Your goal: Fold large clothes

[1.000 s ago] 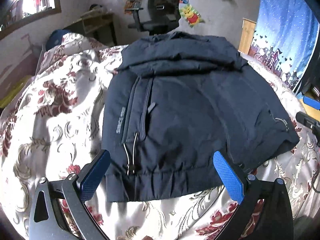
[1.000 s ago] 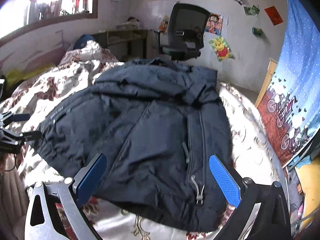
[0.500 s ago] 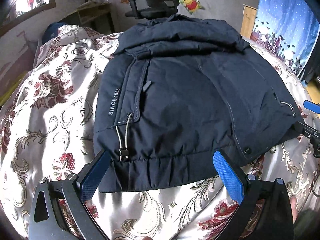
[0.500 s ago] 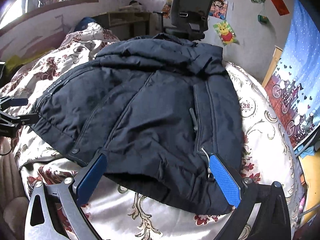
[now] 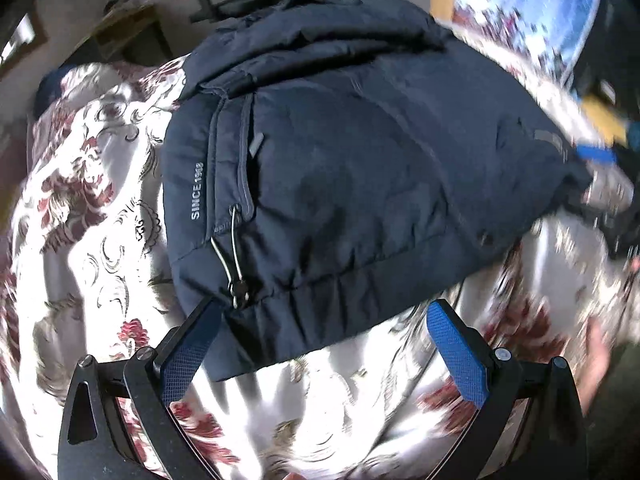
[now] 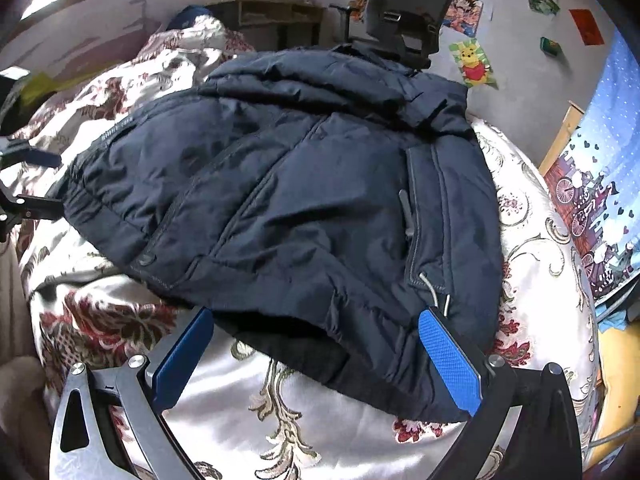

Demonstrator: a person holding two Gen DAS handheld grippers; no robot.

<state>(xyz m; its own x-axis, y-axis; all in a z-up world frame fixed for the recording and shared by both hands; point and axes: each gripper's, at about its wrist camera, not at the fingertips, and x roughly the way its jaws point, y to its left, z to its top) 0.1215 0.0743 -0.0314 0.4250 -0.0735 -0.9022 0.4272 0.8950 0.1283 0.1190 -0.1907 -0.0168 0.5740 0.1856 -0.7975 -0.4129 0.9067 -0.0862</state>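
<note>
Underneath jacket (image 6: 304, 208): floral satin bedspread (image 6: 328, 412); office chair (image 6: 408, 28) behind.

A bedroom: floral bedspread (image 6: 328, 412); cartoon posters (image 6: 474, 66); desk chair (image 6: 408, 8).

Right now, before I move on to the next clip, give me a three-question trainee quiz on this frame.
1. True or false: the left gripper is shut on the jacket hem.
2. Which text is printed along the jacket's edge in the left wrist view? A) SINCE 1968 B) SPORT C) NORTH
3. Fill in: the jacket lies on a floral-patterned ____, with the right gripper at the hem beside the drawcord.

Key: 1 false, its jaws stand wide apart at the hem; 2 A; 3 bedspread.
</note>
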